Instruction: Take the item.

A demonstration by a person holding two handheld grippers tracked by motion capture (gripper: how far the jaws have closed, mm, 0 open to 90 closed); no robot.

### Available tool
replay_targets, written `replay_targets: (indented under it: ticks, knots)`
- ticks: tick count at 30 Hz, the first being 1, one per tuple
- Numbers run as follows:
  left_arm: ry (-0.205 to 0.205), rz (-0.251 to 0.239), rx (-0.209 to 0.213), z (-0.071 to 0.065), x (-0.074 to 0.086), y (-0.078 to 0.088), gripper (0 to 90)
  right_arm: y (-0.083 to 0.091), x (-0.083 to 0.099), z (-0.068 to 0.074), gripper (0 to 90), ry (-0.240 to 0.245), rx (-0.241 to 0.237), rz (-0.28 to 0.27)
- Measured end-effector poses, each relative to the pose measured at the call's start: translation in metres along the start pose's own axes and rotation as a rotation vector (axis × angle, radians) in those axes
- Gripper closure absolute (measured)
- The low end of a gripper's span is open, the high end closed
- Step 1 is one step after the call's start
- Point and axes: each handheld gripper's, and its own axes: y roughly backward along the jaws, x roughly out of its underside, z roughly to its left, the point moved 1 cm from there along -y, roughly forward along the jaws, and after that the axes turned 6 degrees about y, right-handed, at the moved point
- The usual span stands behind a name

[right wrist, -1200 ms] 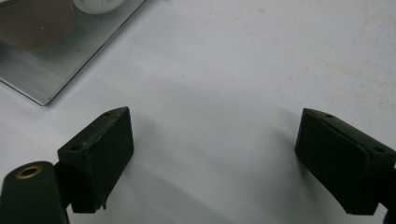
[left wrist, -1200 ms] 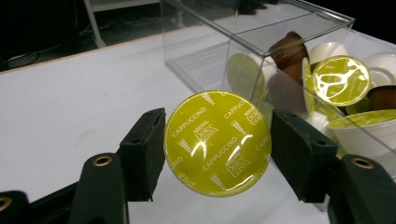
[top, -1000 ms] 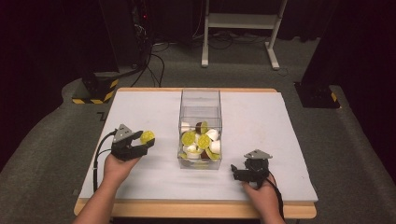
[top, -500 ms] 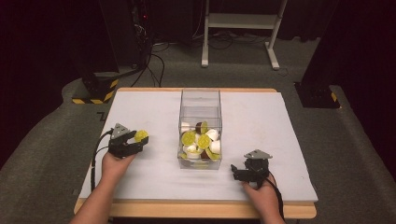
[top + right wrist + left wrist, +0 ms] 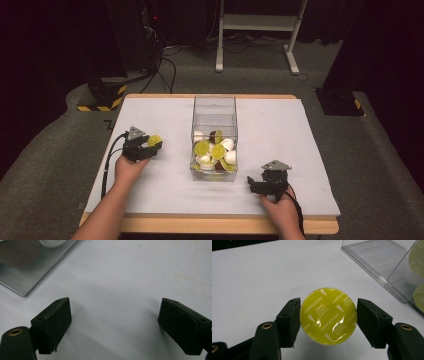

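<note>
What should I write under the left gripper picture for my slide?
Left gripper holds a yellow Cappuccino capsule above the white table.

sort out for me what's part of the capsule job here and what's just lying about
In the job:
- yellow capsule, pinched in the left gripper
- clear box holding more capsules
- right gripper, open over bare table

Just lying about:
- white stand beyond the table
- floor cables
- black-and-yellow striped base
</note>
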Motion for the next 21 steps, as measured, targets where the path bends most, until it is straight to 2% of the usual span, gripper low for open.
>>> replay_targets:
  ticks: [1,3,4,6,7,10,11,12,15,19,21]
  knots:
    - [-0.012,0.007,-0.005,0.0,0.0,-0.002,38.0,0.0,0.0,0.0,11.4,0.0,0.0,0.0]
    - [-0.004,0.002,-0.005,-0.001,0.0,-0.005,38.0,0.0,0.0,0.0,11.4,0.0,0.0,0.0]
    - [-0.017,0.01,-0.008,-0.002,-0.001,-0.008,38.0,0.0,0.0,0.0,11.4,0.0,0.0,0.0]
    - [-0.008,0.002,-0.012,-0.002,0.001,-0.013,37.9,0.0,0.0,0.0,11.4,0.0,0.0,0.0]
    - [0.005,0.005,-0.016,-0.001,0.002,-0.016,37.9,0.0,0.0,0.0,11.5,0.0,0.0,0.0]
    - [0.009,0.019,-0.021,-0.001,0.007,-0.022,37.9,0.0,0.0,0.0,11.4,0.0,0.0,-0.001]
    - [-0.001,0.021,-0.021,-0.001,0.008,-0.022,37.9,0.0,0.0,0.0,11.5,0.0,0.0,-0.001]
    - [0.007,0.009,-0.021,-0.002,0.008,-0.024,37.9,0.0,0.0,0.0,11.4,0.0,0.0,0.0]
    - [0.002,0.013,-0.017,-0.003,0.009,-0.024,37.8,0.0,0.0,0.0,11.5,0.0,0.0,-0.001]
    - [0.021,0.002,-0.021,-0.004,0.009,-0.025,37.5,0.0,0.0,0.0,11.5,0.0,0.0,-0.001]
    - [0.016,0.009,-0.033,-0.004,0.009,-0.025,32.2,0.0,0.0,0.0,11.4,0.0,0.0,-0.001]
